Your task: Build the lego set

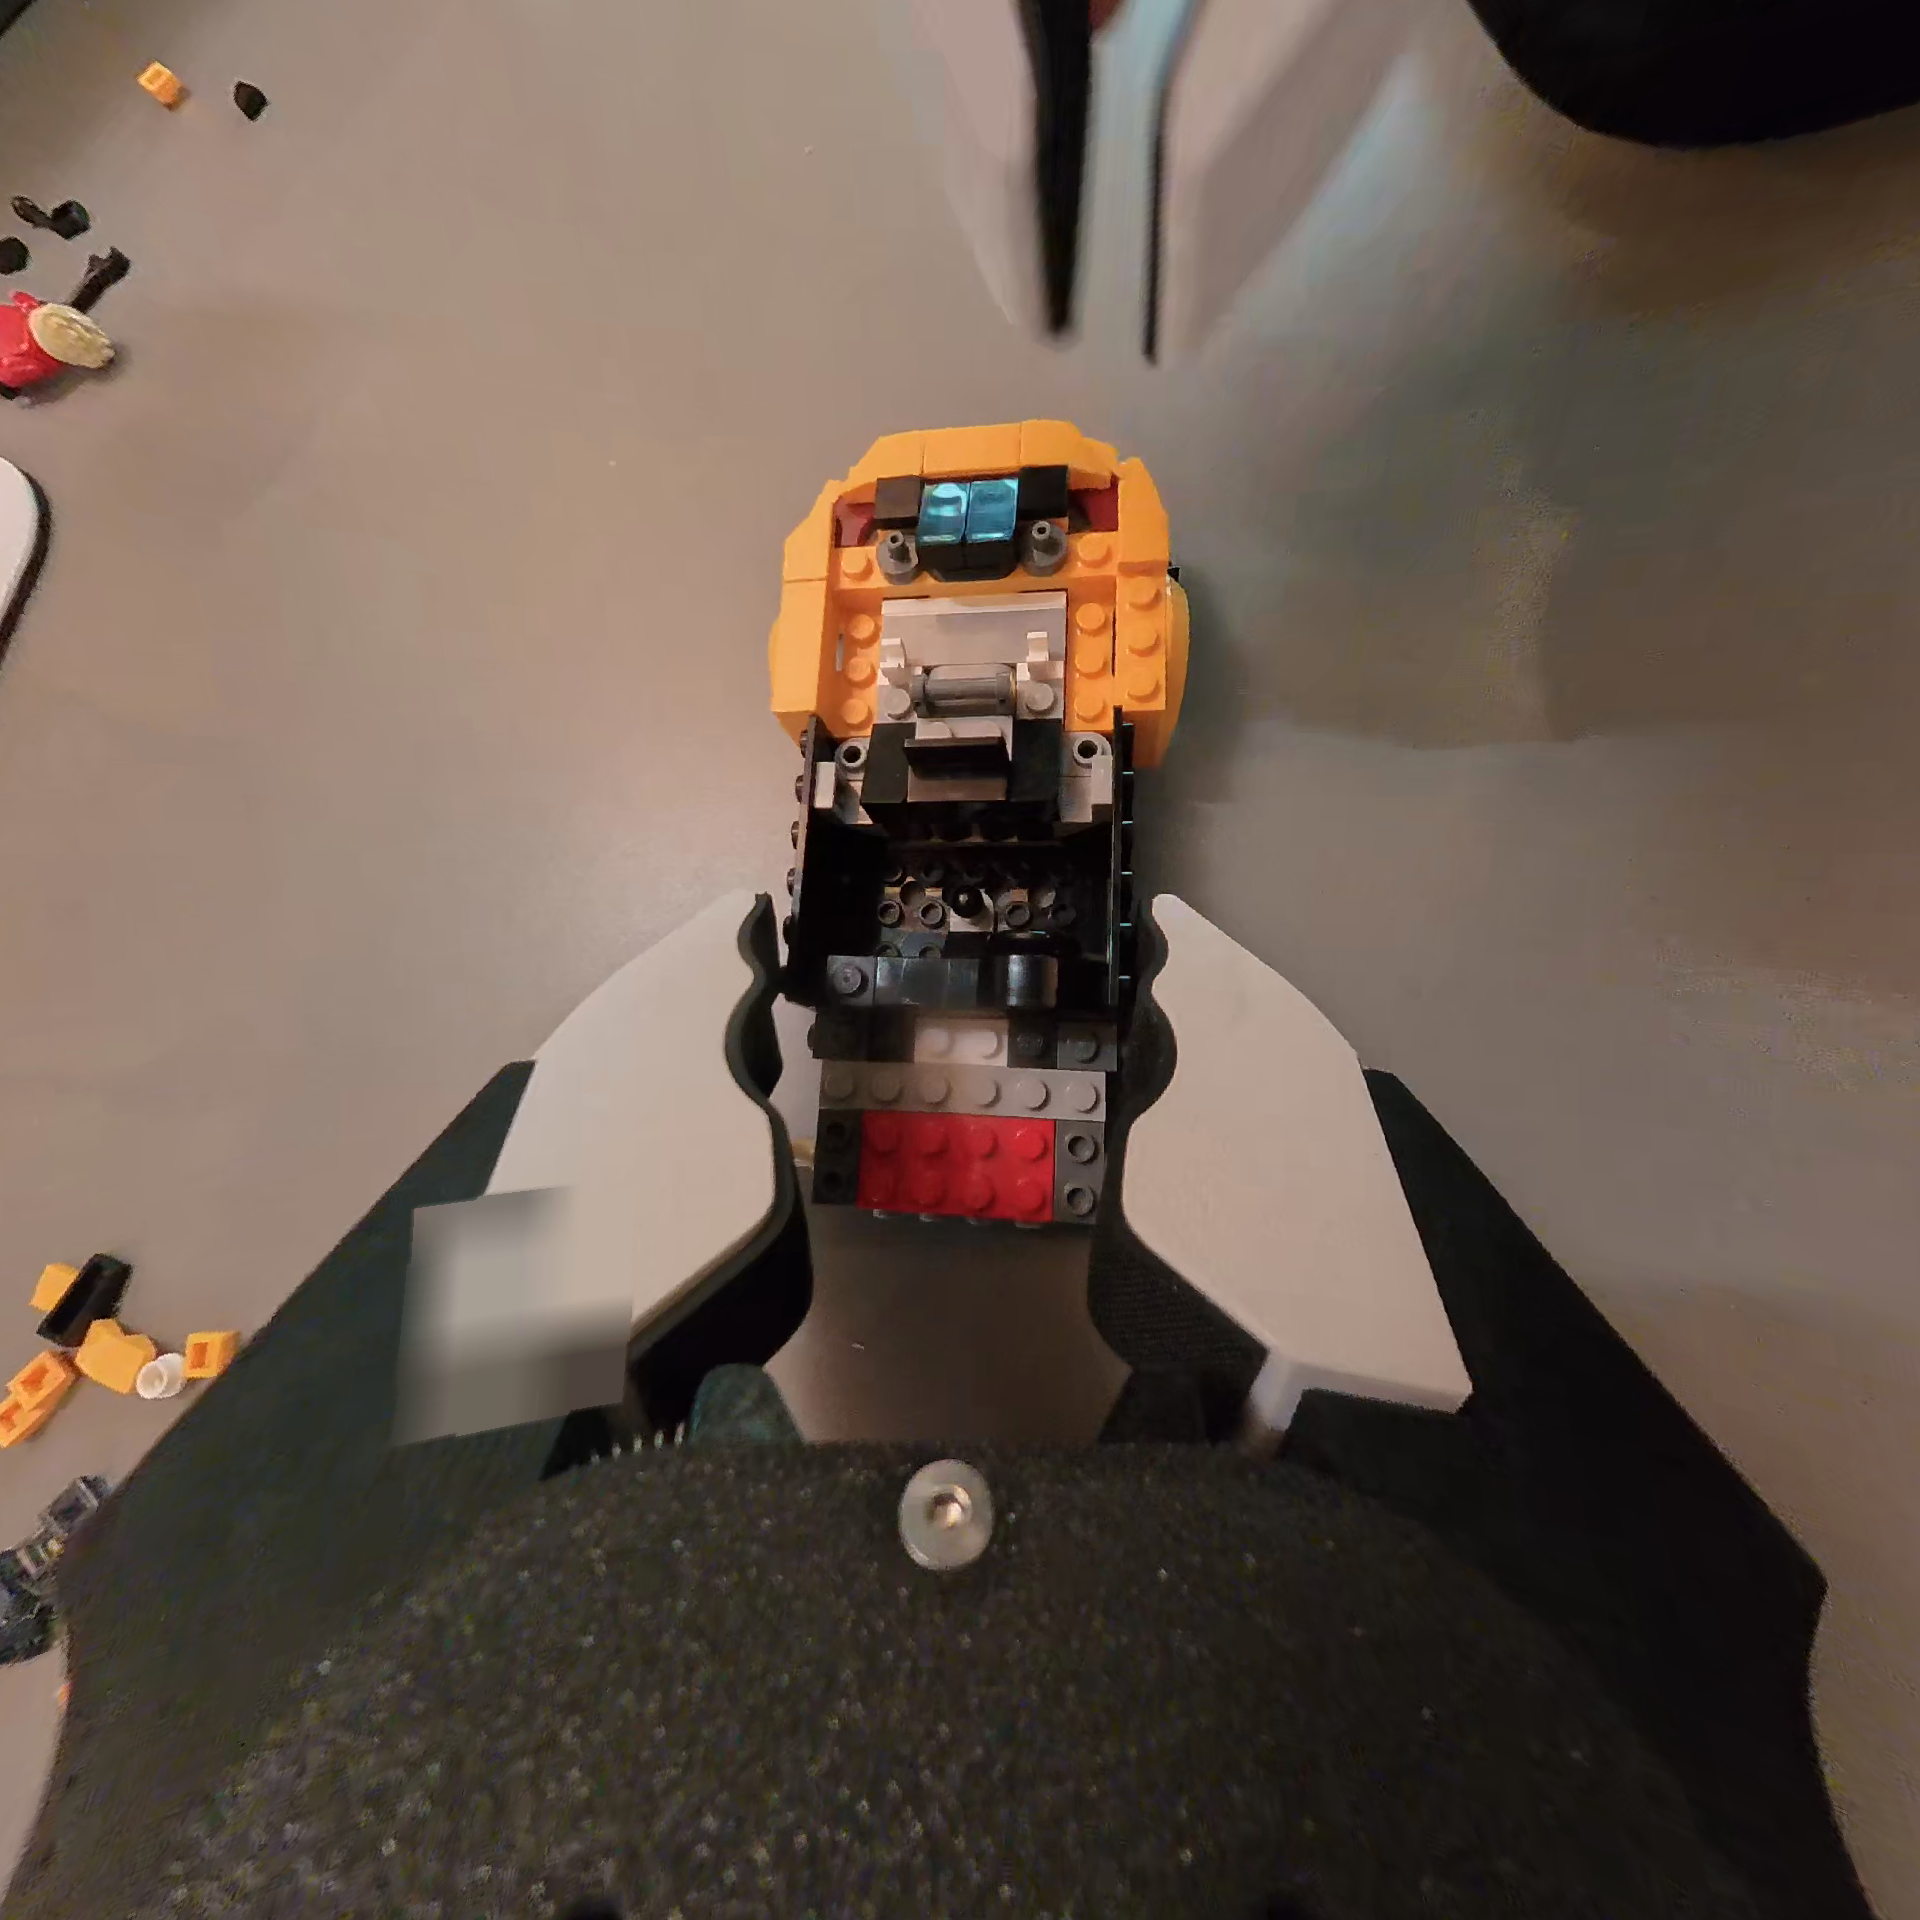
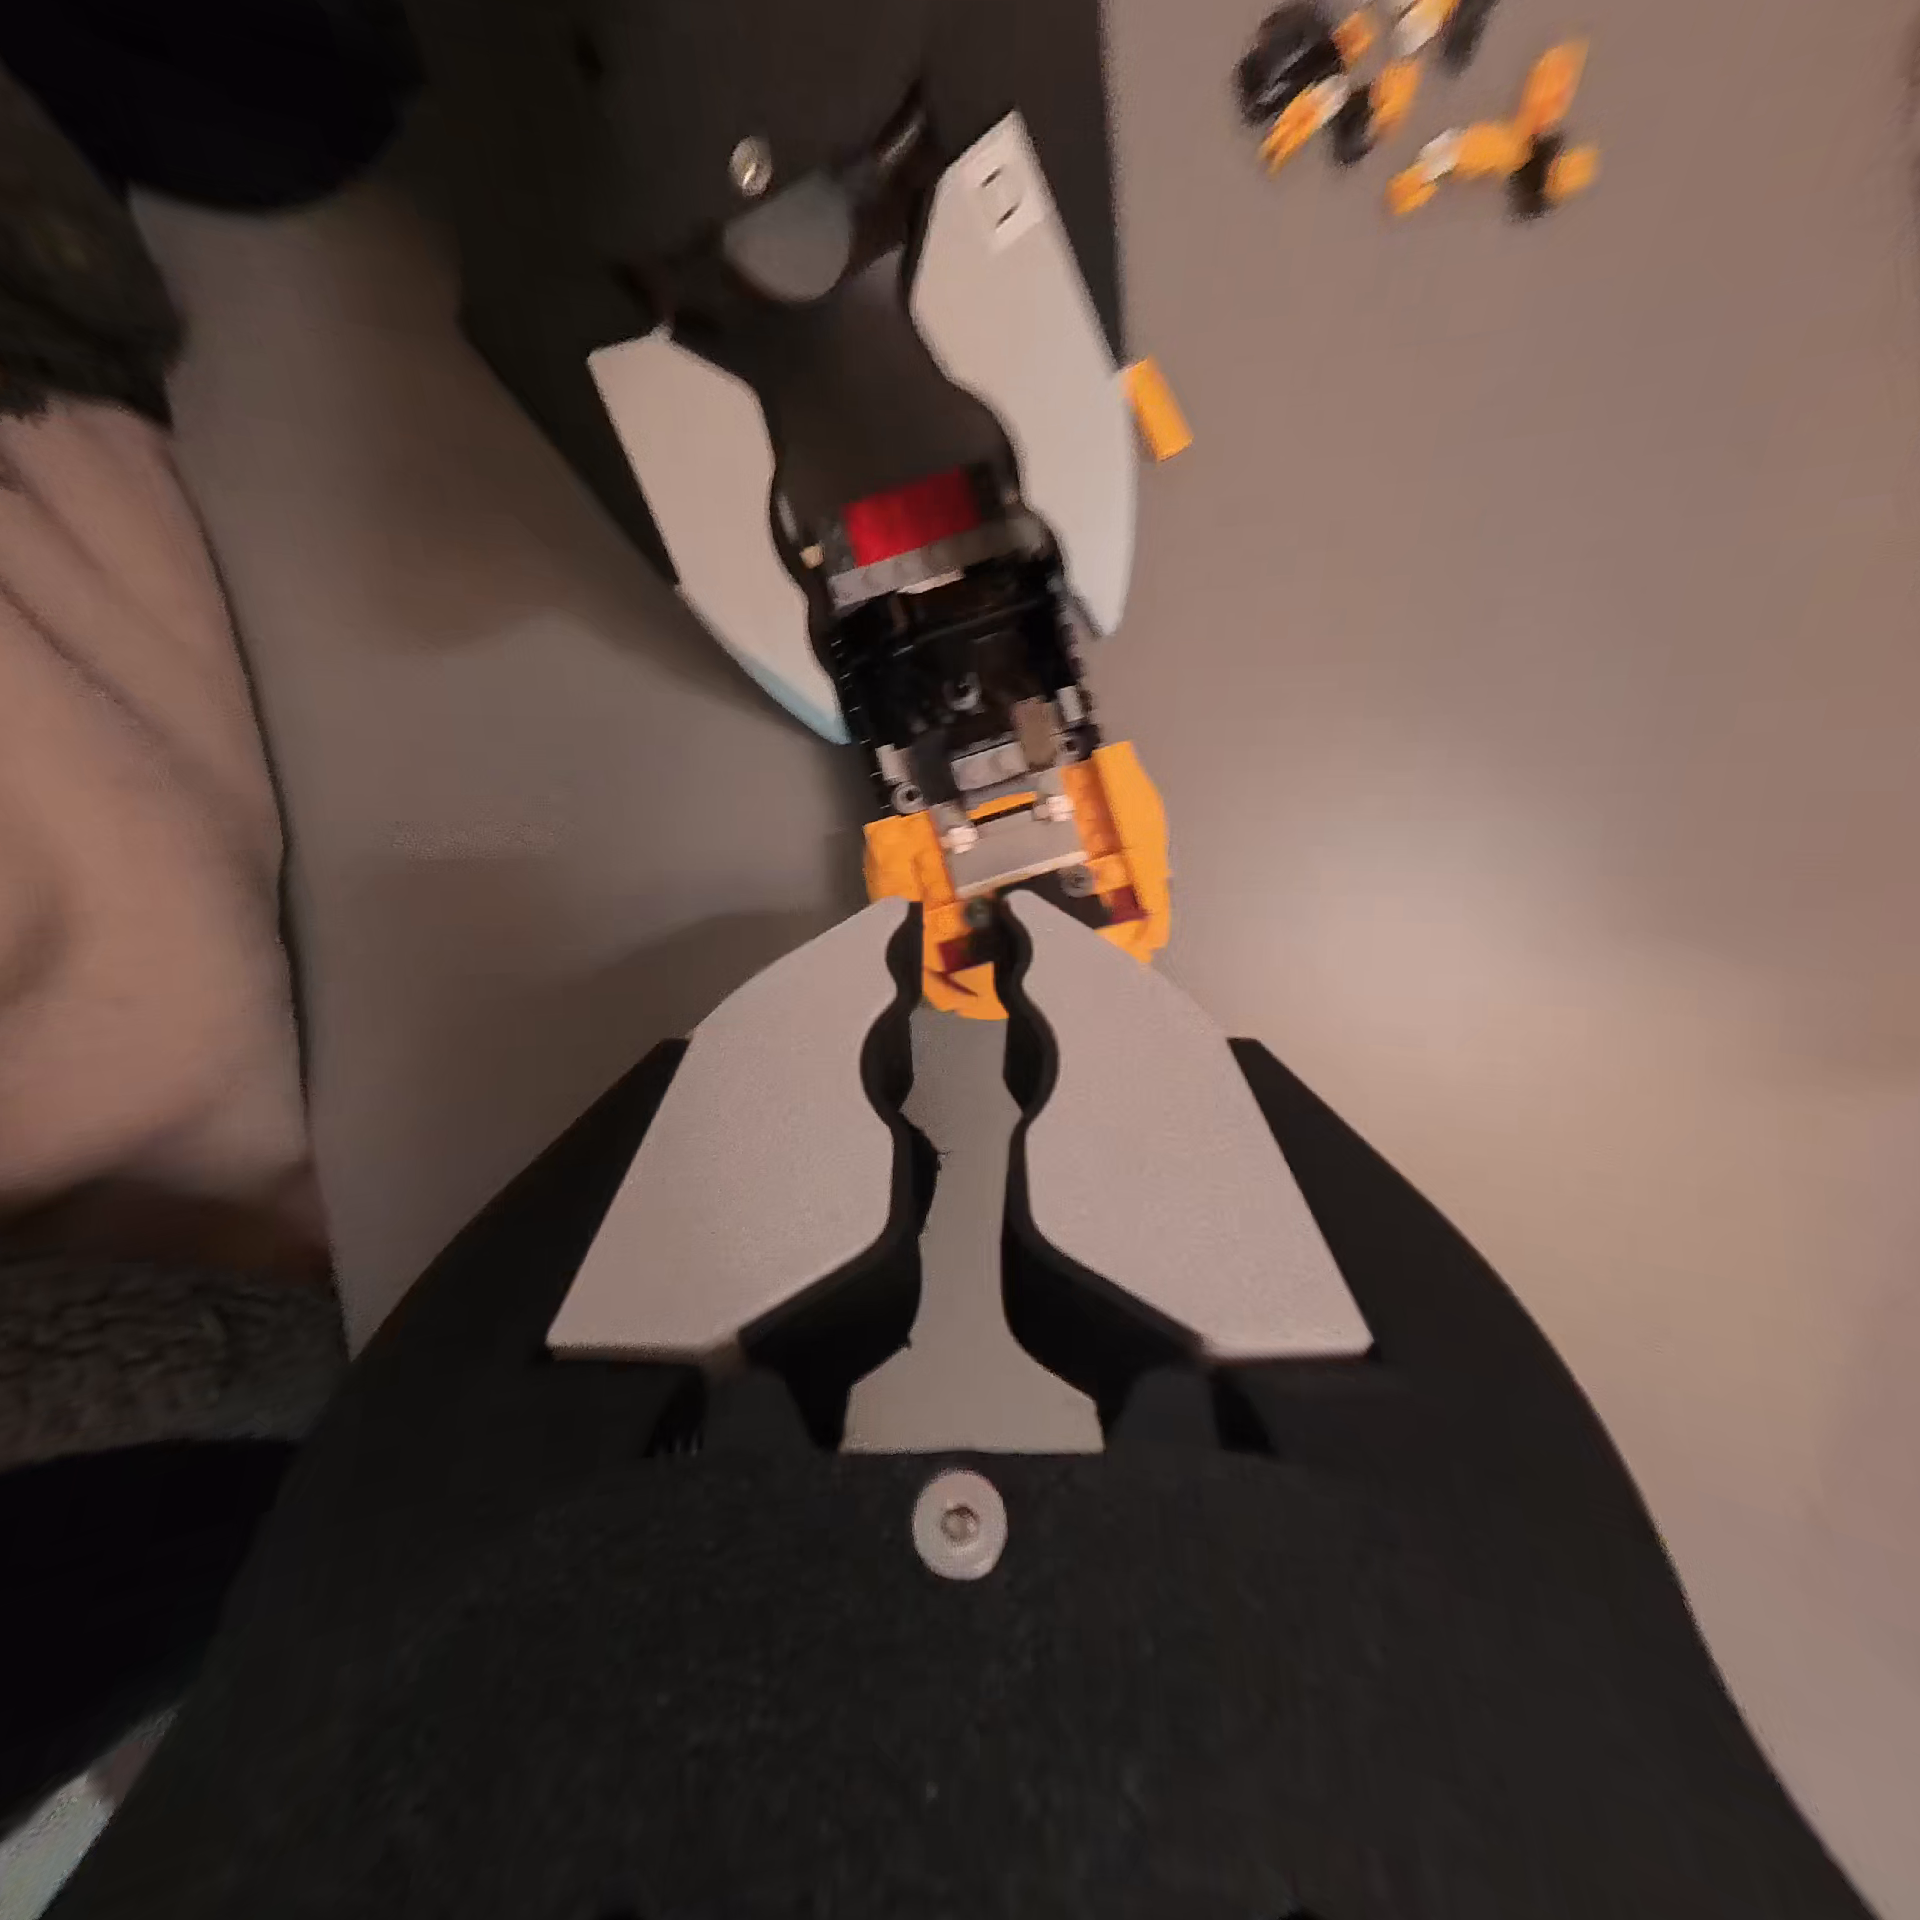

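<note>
Orange-and-black plastic brick car model (image 1: 961, 831) is lying on the grey surface (image 1: 468, 727), the left gripper (image 1: 961, 935) clamping its black rear walls, the right gripper (image 2: 961, 920) pinching its orange nose narrowly; light, rigid, probably brittle at joints, best held by the chassis.

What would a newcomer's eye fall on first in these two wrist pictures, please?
First, the half-built lego model, orange at its far end and black in the middle with a red plate nearest the camera, gripped between the fingers of the left gripper over the grey table. In the right wrist view the right gripper meets the model's orange end from the opposite side. Loose orange and black pieces lie scattered at the left edge.
</note>
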Demonstrator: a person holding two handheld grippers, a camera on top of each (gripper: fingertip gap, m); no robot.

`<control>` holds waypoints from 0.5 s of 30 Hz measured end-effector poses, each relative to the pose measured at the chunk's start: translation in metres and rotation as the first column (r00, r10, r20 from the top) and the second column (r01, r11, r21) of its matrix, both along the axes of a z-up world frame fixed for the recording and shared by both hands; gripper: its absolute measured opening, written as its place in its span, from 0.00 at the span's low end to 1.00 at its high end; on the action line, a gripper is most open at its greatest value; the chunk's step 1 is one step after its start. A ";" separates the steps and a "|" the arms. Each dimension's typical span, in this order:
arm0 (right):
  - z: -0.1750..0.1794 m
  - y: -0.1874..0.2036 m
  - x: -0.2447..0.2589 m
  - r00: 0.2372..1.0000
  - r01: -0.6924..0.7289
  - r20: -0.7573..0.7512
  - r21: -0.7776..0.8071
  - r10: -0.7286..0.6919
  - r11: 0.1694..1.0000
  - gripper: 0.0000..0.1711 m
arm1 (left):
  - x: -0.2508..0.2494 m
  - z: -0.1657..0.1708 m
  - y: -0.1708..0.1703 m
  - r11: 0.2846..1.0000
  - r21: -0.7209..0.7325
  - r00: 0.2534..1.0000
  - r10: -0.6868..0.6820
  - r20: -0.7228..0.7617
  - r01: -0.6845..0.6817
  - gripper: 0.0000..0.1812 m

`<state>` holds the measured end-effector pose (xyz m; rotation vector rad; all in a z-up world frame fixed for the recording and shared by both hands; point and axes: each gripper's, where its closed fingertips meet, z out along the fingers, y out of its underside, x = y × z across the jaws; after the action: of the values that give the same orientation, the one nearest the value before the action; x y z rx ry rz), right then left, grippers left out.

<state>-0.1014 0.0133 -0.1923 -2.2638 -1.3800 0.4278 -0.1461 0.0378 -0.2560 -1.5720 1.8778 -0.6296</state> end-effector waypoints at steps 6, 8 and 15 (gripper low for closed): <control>0.013 0.025 0.015 0.969 0.152 -0.221 0.180 -0.111 0.972 0.17 | -0.002 0.004 0.000 0.998 0.027 0.999 -0.051 0.013 0.051 0.38; 0.017 0.037 0.016 0.929 0.224 -0.345 0.227 -0.137 0.948 0.17 | -0.002 0.011 -0.002 0.997 0.005 0.996 -0.075 0.045 0.074 0.40; 0.040 0.083 0.063 0.716 0.573 -0.662 0.372 -0.224 0.730 0.17 | -0.013 0.077 0.041 0.975 -0.223 0.934 0.092 0.344 -0.014 0.31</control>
<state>-0.0383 0.0964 -0.1519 -1.6623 -0.5311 0.4325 -0.1586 0.0786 -0.1794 -1.5156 1.5339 -1.0486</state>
